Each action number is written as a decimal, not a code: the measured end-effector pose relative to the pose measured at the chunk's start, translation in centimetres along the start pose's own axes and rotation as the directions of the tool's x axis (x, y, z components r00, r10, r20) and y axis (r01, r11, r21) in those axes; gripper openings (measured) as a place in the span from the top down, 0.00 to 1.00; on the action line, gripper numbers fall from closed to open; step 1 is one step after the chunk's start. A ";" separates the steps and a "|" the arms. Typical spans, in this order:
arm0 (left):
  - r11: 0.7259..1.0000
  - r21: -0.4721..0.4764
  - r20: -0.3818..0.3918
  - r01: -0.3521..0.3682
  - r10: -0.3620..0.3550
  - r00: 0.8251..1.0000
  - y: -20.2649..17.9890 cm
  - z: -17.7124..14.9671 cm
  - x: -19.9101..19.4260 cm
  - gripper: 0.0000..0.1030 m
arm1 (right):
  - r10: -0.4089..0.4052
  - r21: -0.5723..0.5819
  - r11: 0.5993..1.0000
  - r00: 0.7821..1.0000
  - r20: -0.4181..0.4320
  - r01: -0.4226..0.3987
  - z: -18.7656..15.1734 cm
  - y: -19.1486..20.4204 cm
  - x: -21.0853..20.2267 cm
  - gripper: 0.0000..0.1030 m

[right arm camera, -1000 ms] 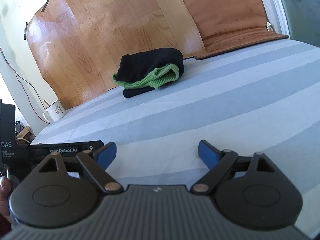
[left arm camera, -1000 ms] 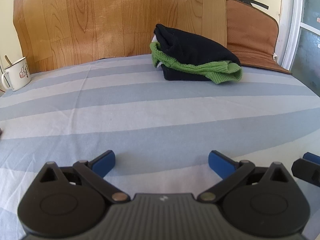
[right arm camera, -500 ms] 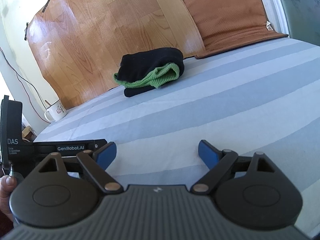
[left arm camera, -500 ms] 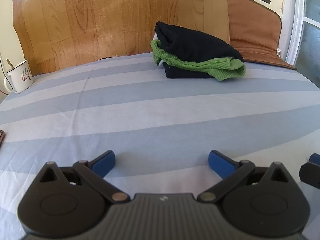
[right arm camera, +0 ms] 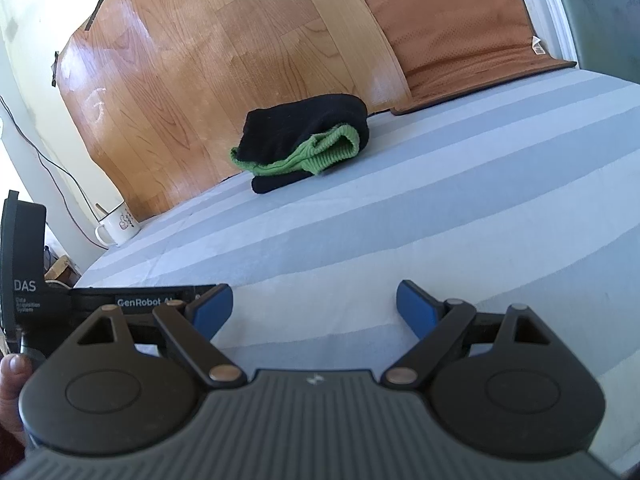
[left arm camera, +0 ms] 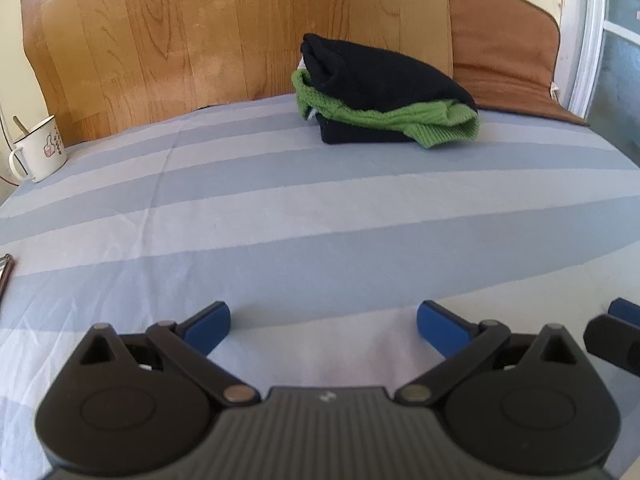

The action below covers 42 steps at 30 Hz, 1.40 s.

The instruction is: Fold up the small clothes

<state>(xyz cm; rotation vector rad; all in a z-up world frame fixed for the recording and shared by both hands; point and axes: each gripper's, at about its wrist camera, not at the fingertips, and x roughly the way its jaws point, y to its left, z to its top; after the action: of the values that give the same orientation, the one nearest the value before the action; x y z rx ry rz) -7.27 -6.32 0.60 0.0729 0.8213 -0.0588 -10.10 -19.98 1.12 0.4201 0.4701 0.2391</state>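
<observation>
A folded stack of small clothes, a black garment (left arm camera: 380,76) over a green knitted one (left arm camera: 432,122), lies at the far side of the blue-and-white striped sheet (left arm camera: 280,216). It also shows in the right wrist view (right arm camera: 304,136). My left gripper (left arm camera: 323,322) is open and empty, low over the near part of the sheet, well short of the stack. My right gripper (right arm camera: 314,306) is open and empty too, beside the left one, whose body (right arm camera: 24,276) shows at the right wrist view's left edge.
A white enamel mug (left arm camera: 38,152) with a spoon stands at the far left edge. A wood-pattern board (left arm camera: 240,28) and a brown cushion (left arm camera: 504,56) lean against the wall behind. A window frame (left arm camera: 588,36) is at the right.
The left gripper has drifted slightly, so the stack sits a little differently in its view. The right view is almost unchanged. Both grippers stay open and empty.
</observation>
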 end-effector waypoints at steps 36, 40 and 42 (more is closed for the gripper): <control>0.988 0.022 0.064 -0.150 0.148 0.987 0.2 0.0 -3.4 0.00 | 0.009 0.075 0.997 0.994 -0.112 -0.001 1.4 -0.2 -0.3 0.12; 0.986 0.032 0.082 -0.164 0.161 0.984 0.2 0.0 -3.6 0.00 | 0.014 0.079 0.997 0.992 -0.123 -0.004 1.6 -0.1 -0.3 0.12; 0.984 0.038 0.085 -0.177 0.173 0.981 0.2 0.0 -3.7 0.00 | 0.016 0.078 0.997 0.992 -0.128 -0.006 1.7 -0.1 -0.2 0.12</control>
<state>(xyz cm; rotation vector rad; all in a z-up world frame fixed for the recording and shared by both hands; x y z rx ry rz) -9.80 -6.02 3.29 0.1841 0.7293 0.0853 -9.49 -20.69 2.51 0.4847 0.6053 0.2602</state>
